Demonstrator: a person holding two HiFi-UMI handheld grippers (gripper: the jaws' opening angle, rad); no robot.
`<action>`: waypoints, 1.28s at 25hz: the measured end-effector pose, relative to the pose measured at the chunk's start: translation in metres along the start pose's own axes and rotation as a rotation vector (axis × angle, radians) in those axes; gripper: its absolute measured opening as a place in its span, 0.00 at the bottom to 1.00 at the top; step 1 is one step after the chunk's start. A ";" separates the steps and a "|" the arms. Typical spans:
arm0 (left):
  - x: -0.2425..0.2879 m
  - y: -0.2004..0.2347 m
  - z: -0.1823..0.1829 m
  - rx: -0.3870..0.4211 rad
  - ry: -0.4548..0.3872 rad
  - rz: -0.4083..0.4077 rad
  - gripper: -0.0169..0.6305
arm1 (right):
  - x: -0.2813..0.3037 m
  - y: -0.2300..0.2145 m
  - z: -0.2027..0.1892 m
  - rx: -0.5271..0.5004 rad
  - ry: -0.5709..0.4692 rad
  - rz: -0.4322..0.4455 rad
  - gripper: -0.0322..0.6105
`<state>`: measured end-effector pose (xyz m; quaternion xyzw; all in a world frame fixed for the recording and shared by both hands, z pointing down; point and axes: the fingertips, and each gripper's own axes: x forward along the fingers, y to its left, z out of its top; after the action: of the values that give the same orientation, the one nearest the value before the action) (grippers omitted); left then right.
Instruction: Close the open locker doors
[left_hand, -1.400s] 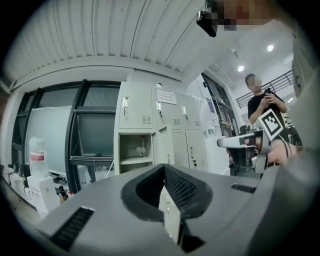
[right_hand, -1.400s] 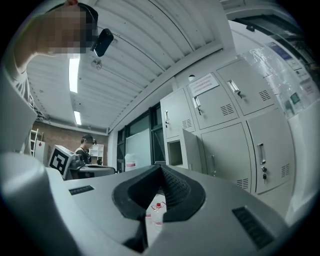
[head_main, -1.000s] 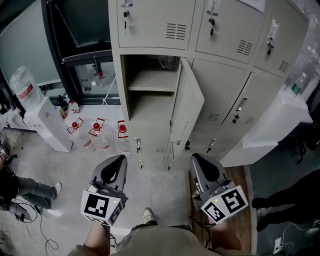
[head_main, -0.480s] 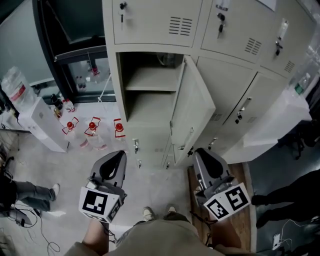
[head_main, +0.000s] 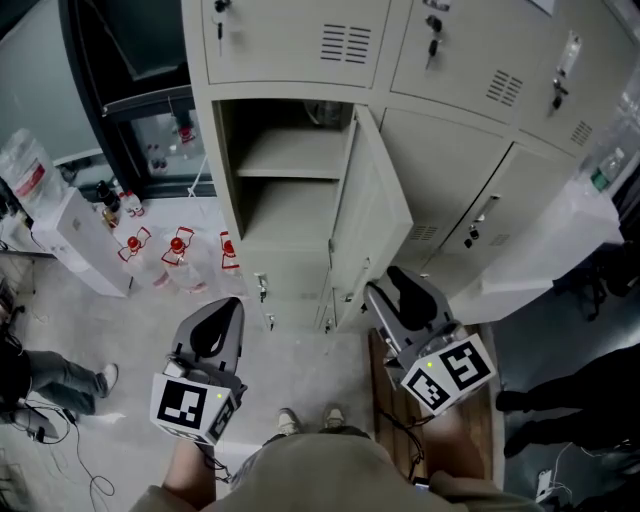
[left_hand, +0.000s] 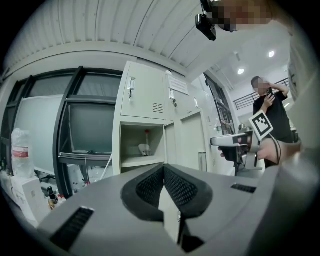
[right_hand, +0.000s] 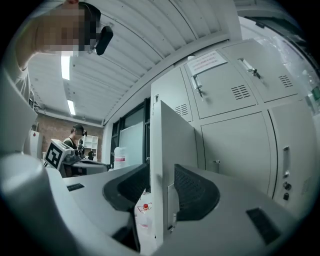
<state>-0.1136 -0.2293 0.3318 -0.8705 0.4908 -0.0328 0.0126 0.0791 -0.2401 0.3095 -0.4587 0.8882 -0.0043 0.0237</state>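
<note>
A bank of beige lockers (head_main: 470, 60) stands ahead. One middle compartment (head_main: 290, 180) is open, with a shelf inside, and its door (head_main: 370, 220) swings out toward me. My right gripper (head_main: 395, 285) is at the door's lower free edge. In the right gripper view the door edge (right_hand: 160, 165) stands between the jaws of the right gripper (right_hand: 161, 187). The jaws are opening, and the pads do not press on the door. My left gripper (head_main: 222, 315) hangs lower left, away from the lockers, and in its own view the left gripper (left_hand: 163, 187) is shut on nothing.
Water bottles with red caps (head_main: 175, 250) stand on the floor left of the lockers, beside a white box (head_main: 75, 240). A white covered object (head_main: 540, 250) leans at the right. A person's legs (head_main: 40, 370) show at the left and dark trousers (head_main: 570, 400) at the right.
My right gripper has moved forward and up to the open door's edge, and its jaws have parted around it. The left gripper has barely moved.
</note>
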 end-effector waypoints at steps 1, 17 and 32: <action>0.001 0.000 -0.001 -0.002 0.002 0.005 0.04 | 0.003 -0.001 -0.001 -0.002 0.006 0.014 0.32; 0.002 0.021 -0.011 -0.012 0.028 0.097 0.04 | 0.032 0.015 -0.006 -0.011 0.001 0.133 0.29; -0.012 0.052 -0.020 -0.022 0.038 0.184 0.04 | 0.090 0.059 -0.008 -0.019 -0.036 0.168 0.28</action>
<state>-0.1657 -0.2459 0.3485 -0.8210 0.5693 -0.0428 -0.0035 -0.0215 -0.2791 0.3125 -0.3828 0.9230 0.0145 0.0354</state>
